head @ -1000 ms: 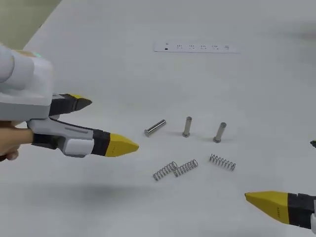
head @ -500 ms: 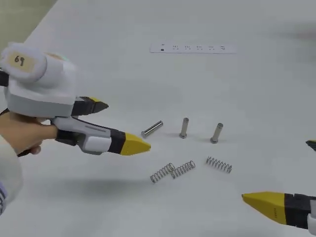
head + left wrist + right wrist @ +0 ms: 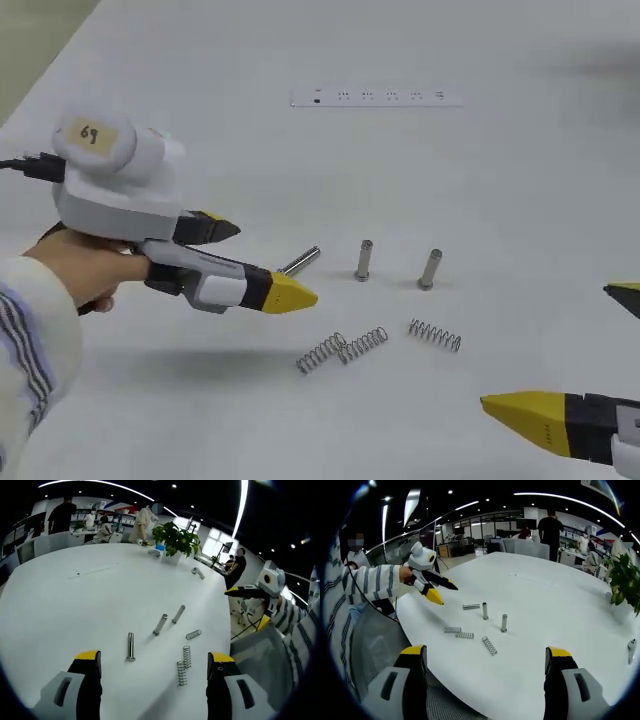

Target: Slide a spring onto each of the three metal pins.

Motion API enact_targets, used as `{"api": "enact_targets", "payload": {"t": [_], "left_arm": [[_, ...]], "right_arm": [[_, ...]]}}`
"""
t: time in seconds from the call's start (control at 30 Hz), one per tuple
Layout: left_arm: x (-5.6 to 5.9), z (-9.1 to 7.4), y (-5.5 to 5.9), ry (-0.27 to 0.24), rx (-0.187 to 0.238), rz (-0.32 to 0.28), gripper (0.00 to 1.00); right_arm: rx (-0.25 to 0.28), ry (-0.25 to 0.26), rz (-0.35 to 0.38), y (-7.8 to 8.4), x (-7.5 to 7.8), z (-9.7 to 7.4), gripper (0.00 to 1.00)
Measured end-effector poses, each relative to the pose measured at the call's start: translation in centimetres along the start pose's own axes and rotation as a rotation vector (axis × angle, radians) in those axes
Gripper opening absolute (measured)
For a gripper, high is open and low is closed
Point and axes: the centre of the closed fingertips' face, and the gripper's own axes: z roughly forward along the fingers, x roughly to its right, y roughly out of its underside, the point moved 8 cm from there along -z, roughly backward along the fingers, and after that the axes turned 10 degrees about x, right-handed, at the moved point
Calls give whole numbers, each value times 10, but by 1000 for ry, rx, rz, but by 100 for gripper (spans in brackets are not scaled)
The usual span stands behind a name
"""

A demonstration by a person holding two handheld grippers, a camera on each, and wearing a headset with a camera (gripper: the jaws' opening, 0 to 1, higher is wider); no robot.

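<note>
3 pins (image 3: 364, 260), 3 springs (image 3: 362, 343), inside table (image 3: 200, 120) edge

The left gripper (image 3: 273, 263), at centre left of the head view, has a white-grey housing and black jaws with pointed yellow tips. On top is a cream label (image 3: 90, 135) marked "69", and a black cable (image 3: 25, 165) leaves its rear. The right gripper (image 3: 546, 347), lower right, has matching yellow tips. The sleeve (image 3: 30, 340), lower left, is white with thin dark stripes.
</note>
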Motion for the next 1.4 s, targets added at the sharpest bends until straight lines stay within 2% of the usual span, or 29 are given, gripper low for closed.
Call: {"api": "enact_targets", "payload": {"t": [0.3, 0.7, 0.87, 0.97, 1.17, 1.3, 1.4], "left_arm": [[-4, 15, 6, 2, -26, -8, 80], [-11, 32, 2, -2, -47, 1, 68], [-11, 38, 2, 8, -68, 7, 67], [-11, 41, 4, 27, -63, -37, 65], [-14, 49, 4, 18, -62, -38, 58], [-14, 53, 1, 15, -44, -44, 47], [-16, 56, 0, -1, -52, -28, 45]], "right_arm": [[0, 7, 1, 1, 1, 0, 99], [-2, 14, 1, 1, 2, 1, 99], [0, 16, -7, 0, 3, 1, 99], [-1, 16, -5, 0, 2, 1, 99], [-9, 16, 0, 2, 1, 2, 99], [-16, 18, 5, 3, -1, 1, 99], [-22, 19, 4, 4, -1, 1, 99]]}}
